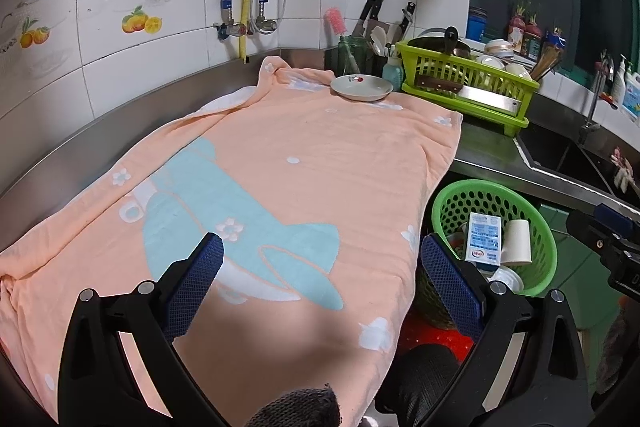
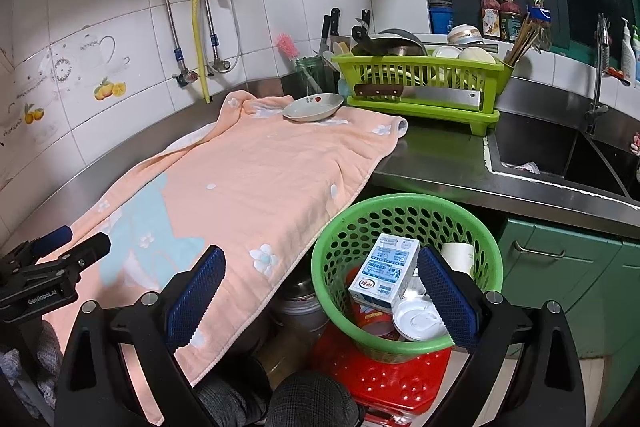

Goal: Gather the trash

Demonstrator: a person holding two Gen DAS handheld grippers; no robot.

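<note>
Here both tools gape wide and hold nothing: the left tool point(image 1: 322, 269) over the peach towel point(image 1: 280, 163) on the surface, the right tool point(image 2: 320, 281) over the green basket's point(image 2: 404, 215) rim. Inside the basket lie a carton point(image 2: 384, 273), paper cup point(image 2: 458, 257) and lid point(image 2: 420, 319).

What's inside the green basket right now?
The green basket holds a white carton, a paper cup, a white lid and a red wrapper; anything beneath them is covered.
</note>
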